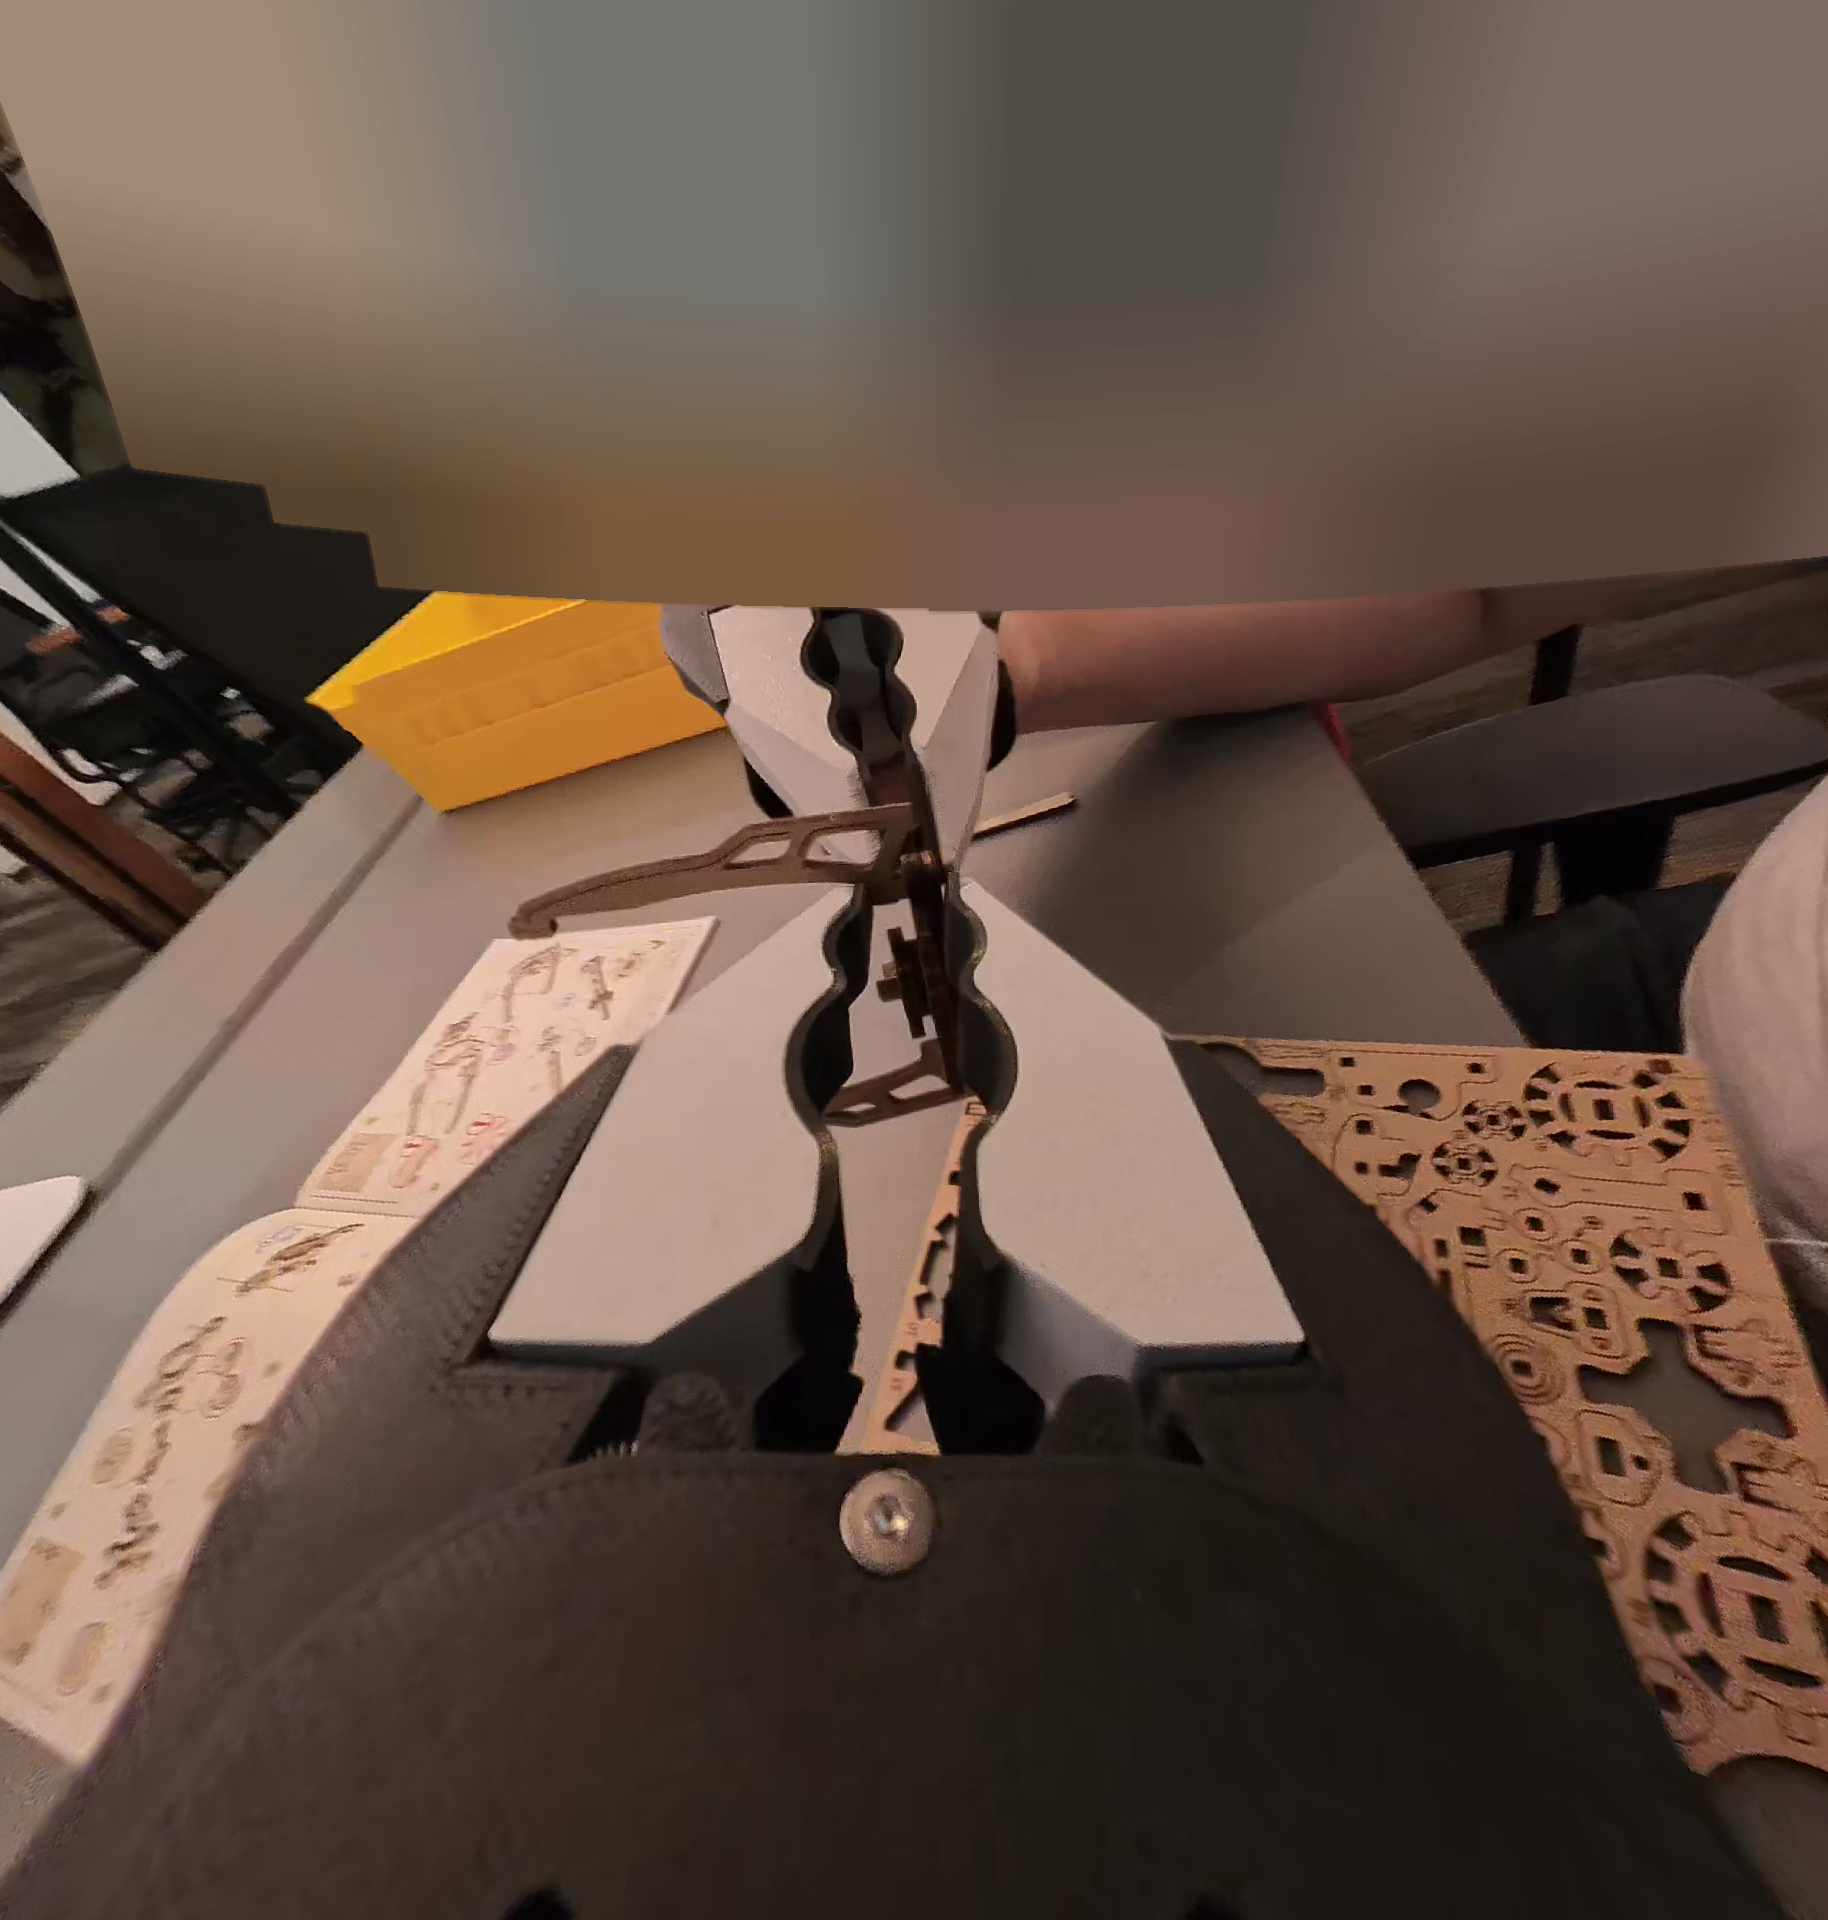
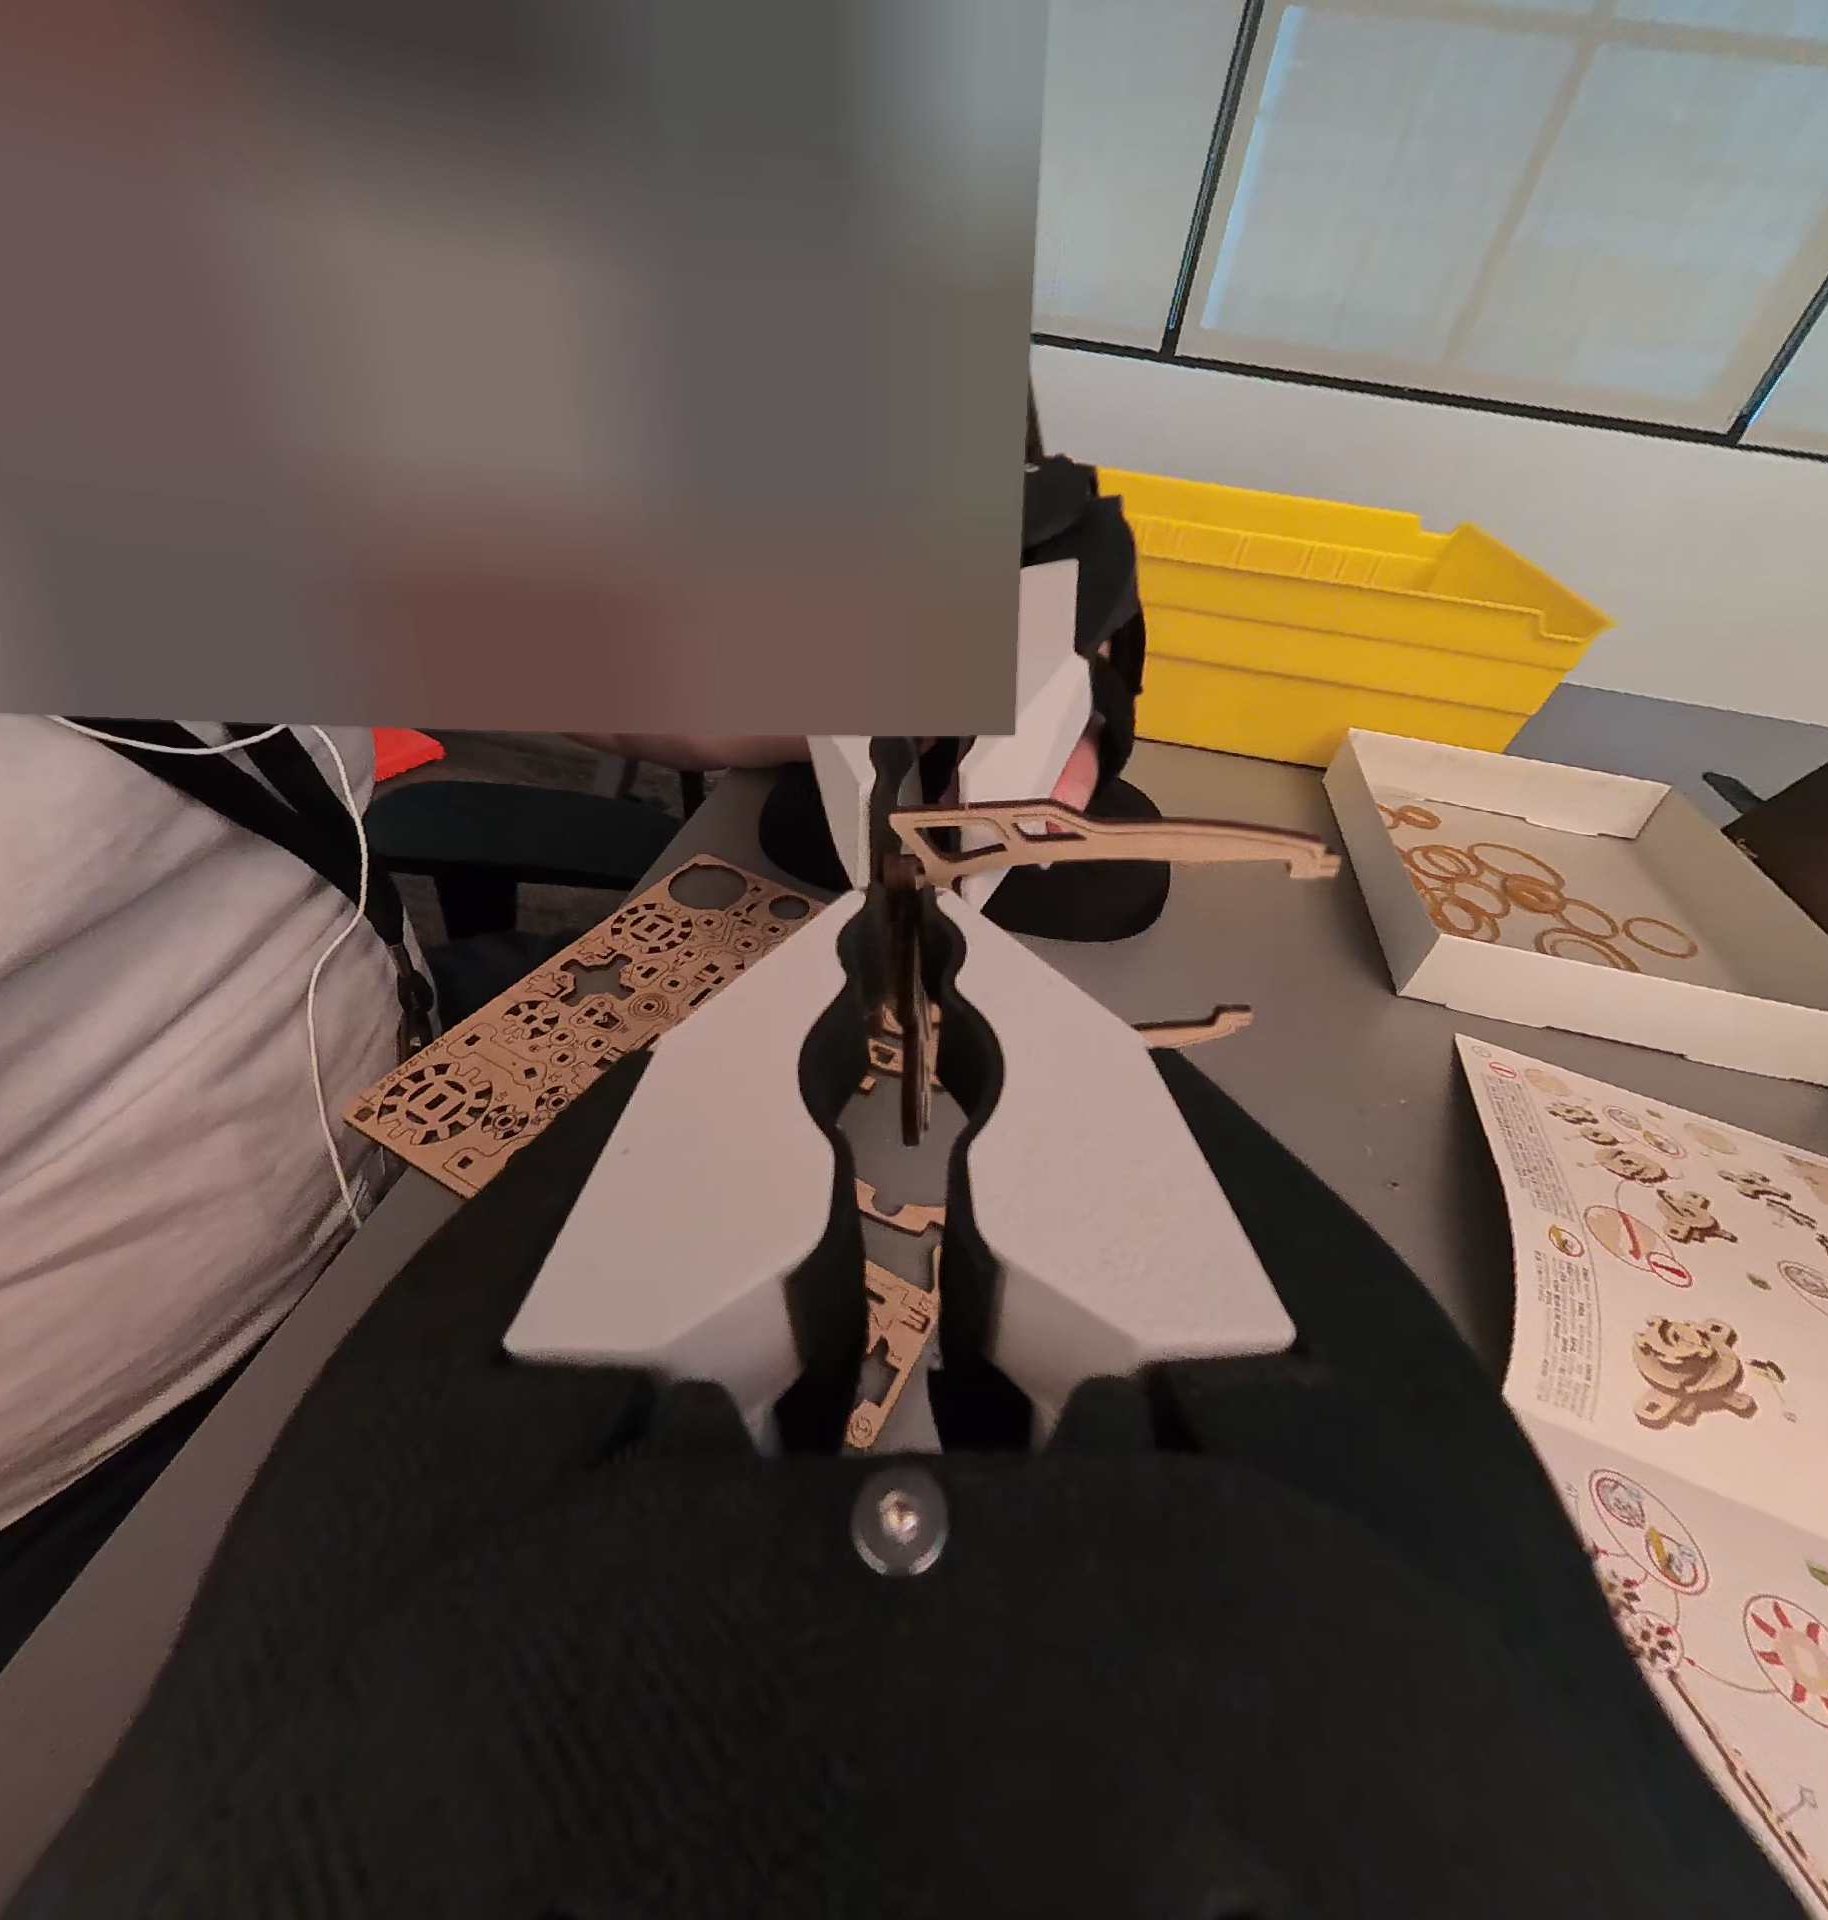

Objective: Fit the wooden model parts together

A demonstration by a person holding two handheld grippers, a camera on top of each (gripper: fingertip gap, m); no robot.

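Left gripper: you are clamping the wooden model.
Right gripper: you are pinching the same model.

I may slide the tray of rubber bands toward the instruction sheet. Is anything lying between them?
No: in the right wrist view, only bare grey table separates the white tray from the instruction sheet.

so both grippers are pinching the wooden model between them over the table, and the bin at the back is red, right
Not quite: the bin at the back is yellow, not red, as the right wrist view shows. The rest holds: the left gripper and the right gripper meet tip to tip, both shut on the wooden model above the table.
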